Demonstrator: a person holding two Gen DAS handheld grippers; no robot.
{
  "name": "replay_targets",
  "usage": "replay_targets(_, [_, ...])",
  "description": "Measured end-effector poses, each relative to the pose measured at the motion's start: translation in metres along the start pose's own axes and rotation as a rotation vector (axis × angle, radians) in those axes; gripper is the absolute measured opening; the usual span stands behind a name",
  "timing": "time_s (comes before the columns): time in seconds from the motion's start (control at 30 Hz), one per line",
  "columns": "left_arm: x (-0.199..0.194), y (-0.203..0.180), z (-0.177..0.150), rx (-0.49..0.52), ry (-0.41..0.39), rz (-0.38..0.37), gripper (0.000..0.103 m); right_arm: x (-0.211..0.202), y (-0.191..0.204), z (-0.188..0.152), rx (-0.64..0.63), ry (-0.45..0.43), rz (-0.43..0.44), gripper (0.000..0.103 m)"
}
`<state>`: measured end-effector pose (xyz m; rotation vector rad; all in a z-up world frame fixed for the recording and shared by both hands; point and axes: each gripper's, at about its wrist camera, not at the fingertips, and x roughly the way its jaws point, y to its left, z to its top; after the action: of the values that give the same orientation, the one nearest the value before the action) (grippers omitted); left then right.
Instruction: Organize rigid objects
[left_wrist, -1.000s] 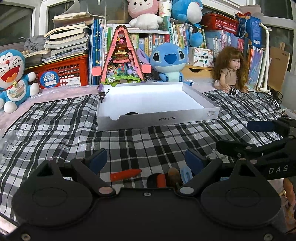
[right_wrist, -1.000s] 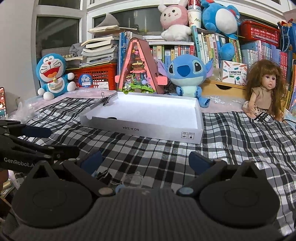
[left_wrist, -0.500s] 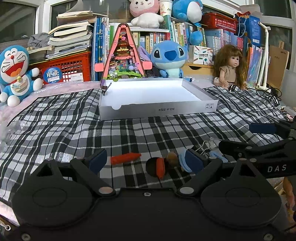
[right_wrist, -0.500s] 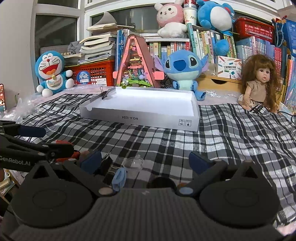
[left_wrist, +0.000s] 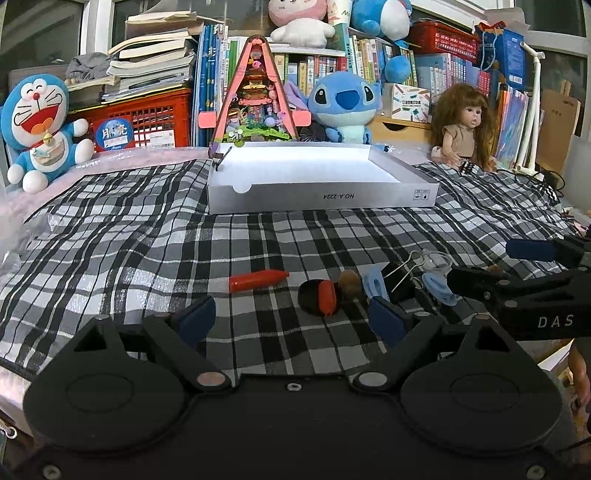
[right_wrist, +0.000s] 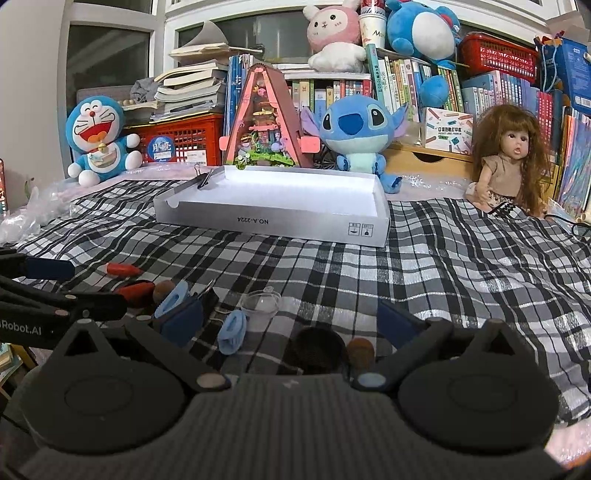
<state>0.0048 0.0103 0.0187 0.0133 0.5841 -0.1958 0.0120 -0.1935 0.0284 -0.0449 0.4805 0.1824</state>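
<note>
Nearest us, the left gripper (left_wrist: 291, 321) has its jaws closing with only checked cloth (left_wrist: 147, 236) between them, nothing gripped. Just beyond its pads lie the small things on the surface: a red cone-shaped piece (left_wrist: 256, 280), a black ring with a red piece (left_wrist: 319, 302), a brown bead (left_wrist: 349, 282), a pale blue clip (left_wrist: 375, 285) and a black binder clip (left_wrist: 400, 273). Our right gripper (right_wrist: 291, 325) stands wide apart, empty, over another blue clip (right_wrist: 232, 334), a clear small cup (right_wrist: 260, 302), a dark round piece (right_wrist: 317, 349) and a brown one (right_wrist: 360, 350). Farther off the white box (right_wrist: 273, 221) sits open, a binder clip (right_wrist: 203, 180) on its left rim. Behind it plush toys (right_wrist: 356, 129) and a doll (right_wrist: 508, 162) line the bookshelf
</note>
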Motion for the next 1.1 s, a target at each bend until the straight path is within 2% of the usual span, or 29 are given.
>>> replay_targets(0.03, [0.0,0.0,0.0,-0.002,0.003,-0.003,0.081,0.0,0.0,0.0,-0.001,0.001,0.001,0.103])
replay_targets(0.13, [-0.001,0.001,-0.001,-0.005,0.016,-0.017,0.065,-0.002,0.0,-0.003,-0.001,0.007,0.007,0.103])
replay_targets(0.2, [-0.003,0.001,-0.001,-0.009,0.021,-0.028,0.049,-0.005,0.0,-0.006,0.009,0.01,0.013,0.101])
replay_targets(0.27, [-0.005,0.0,-0.001,-0.012,0.025,-0.05,0.046,-0.009,-0.001,-0.009,0.027,0.01,0.024,0.099])
replay_targets(0.33, [-0.005,-0.001,-0.001,-0.013,0.027,-0.062,0.04,-0.013,-0.002,-0.012,0.044,0.012,0.034,0.092])
replay_targets(0.4, [-0.005,-0.004,0.0,-0.01,0.025,-0.064,0.034,-0.016,-0.002,-0.015,0.053,0.017,0.048,0.086])
replay_targets(0.53, [-0.003,-0.007,0.003,-0.01,0.018,-0.06,0.028,-0.021,-0.001,-0.018,0.046,0.02,0.062,0.079])
replay_targets(0.6, [-0.003,-0.008,0.004,-0.013,0.011,-0.063,0.018,-0.021,0.0,-0.019,0.046,0.027,0.065,0.076])
replay_targets(0.83, [0.004,-0.014,0.007,0.012,0.01,-0.062,0.016,-0.009,-0.009,-0.019,0.108,0.068,0.041,0.068])
replay_targets(0.97, [0.016,-0.012,0.004,-0.014,0.052,-0.069,0.013,-0.007,-0.014,-0.02,0.125,0.071,0.013,0.068])
replay_targets(1.1, [0.019,-0.012,0.003,-0.02,0.044,-0.064,0.01,-0.005,-0.016,-0.021,0.124,0.067,-0.002,0.068])
